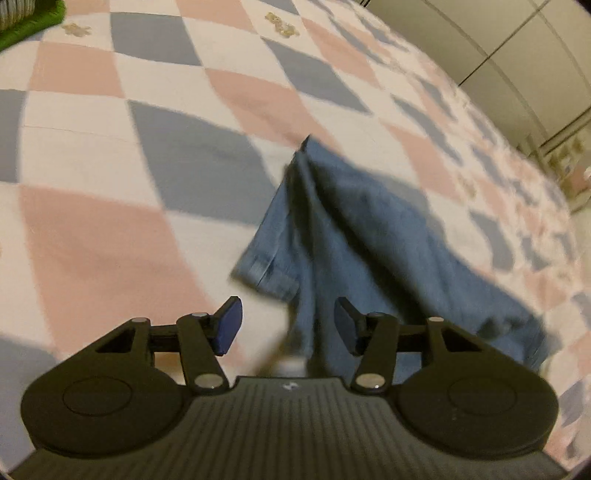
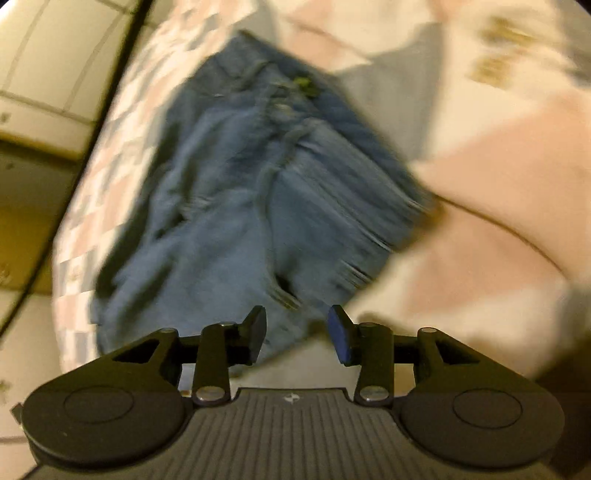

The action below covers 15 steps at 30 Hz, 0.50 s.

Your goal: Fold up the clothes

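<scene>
2 wrist views angle down, close over quilt (image 1: 92, 229); both share jeans (image 1: 369, 236), probably same pair.

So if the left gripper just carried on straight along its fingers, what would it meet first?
Most likely the blue denim garment, whose folded edge lies directly ahead of the open left gripper; nothing sits between its pads. Blur makes depth uncertain, so it might graze the checkered quilt beside the denim.

Bedspread (image 1: 110, 177): broad flat checked surface, unobstructed to the left of and beyond the jeans (image 1: 354, 236). The jeans lie rumpled near the bed's edge, the only raised obstruction in the central area. A green item (image 1: 33, 22) occupies the far left corner. Tiled floor (image 2: 33, 85) lies past the edge.
</scene>
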### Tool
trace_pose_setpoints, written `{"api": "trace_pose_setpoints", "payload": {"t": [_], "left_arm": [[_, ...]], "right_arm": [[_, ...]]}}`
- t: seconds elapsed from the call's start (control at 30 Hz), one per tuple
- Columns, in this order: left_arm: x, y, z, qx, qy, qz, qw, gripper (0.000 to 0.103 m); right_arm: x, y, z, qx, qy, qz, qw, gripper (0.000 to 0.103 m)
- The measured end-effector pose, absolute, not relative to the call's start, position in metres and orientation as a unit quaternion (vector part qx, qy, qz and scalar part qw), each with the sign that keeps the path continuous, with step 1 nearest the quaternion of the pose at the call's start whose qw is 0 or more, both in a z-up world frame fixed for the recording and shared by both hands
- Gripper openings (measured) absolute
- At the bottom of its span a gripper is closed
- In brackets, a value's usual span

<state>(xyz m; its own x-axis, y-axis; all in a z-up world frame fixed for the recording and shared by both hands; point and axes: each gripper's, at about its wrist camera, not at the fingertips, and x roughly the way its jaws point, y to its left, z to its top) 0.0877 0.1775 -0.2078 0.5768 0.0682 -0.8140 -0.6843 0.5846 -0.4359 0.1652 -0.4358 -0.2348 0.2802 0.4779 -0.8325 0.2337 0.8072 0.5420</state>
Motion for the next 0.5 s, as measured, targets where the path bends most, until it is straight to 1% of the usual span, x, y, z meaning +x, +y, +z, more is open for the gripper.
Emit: {"api": "trace_pose_setpoints", "payload": {"t": [0.07, 0.13, 0.2, 0.23, 0.27, 0.33, 0.37, 0.4, 0.47, 0.5], "left_arm": [[0.101, 0.187, -0.208, -0.401, 0.379, 0.219, 0.805, 0.049], [0.116, 0.201, -0.212, -0.415, 0.371, 0.203, 0.806, 0.049], [0.131, 0.212, -0.221, -0.424, 0.378, 0.198, 0.799, 0.049], [0.138, 0.217, -0.227, -0.426, 0.381, 0.198, 0.796, 0.047], [0.145, 0.222, -0.233, -0.427, 0.386, 0.198, 0.793, 0.042], [0.158, 0.231, -0.245, -0.427, 0.401, 0.201, 0.785, 0.022], [0.163, 0.233, -0.25, -0.424, 0.408, 0.201, 0.783, 0.017], [0.168, 0.235, -0.255, -0.422, 0.416, 0.202, 0.78, 0.001], [0.173, 0.233, -0.255, -0.407, 0.422, 0.194, 0.786, 0.001], [0.174, 0.229, -0.25, -0.391, 0.419, 0.191, 0.797, 0.001]], "right_arm": [[0.157, -0.437, -0.24, 0.319, 0.586, 0.058, 0.742, 0.043], [0.152, -0.437, -0.248, 0.358, 0.564, 0.033, 0.744, 0.047], [0.148, -0.436, -0.257, 0.399, 0.538, 0.008, 0.743, 0.05], [0.148, -0.434, -0.262, 0.416, 0.527, -0.003, 0.741, 0.05], [0.149, -0.433, -0.267, 0.432, 0.517, -0.014, 0.739, 0.051], [0.15, -0.429, -0.276, 0.451, 0.502, -0.032, 0.737, 0.051], [0.15, -0.428, -0.279, 0.451, 0.497, -0.04, 0.74, 0.05], [0.15, -0.429, -0.281, 0.451, 0.493, -0.044, 0.742, 0.05], [0.154, -0.424, -0.284, 0.45, 0.488, -0.049, 0.746, 0.037], [0.159, -0.422, -0.283, 0.443, 0.49, -0.053, 0.749, 0.025]]}}
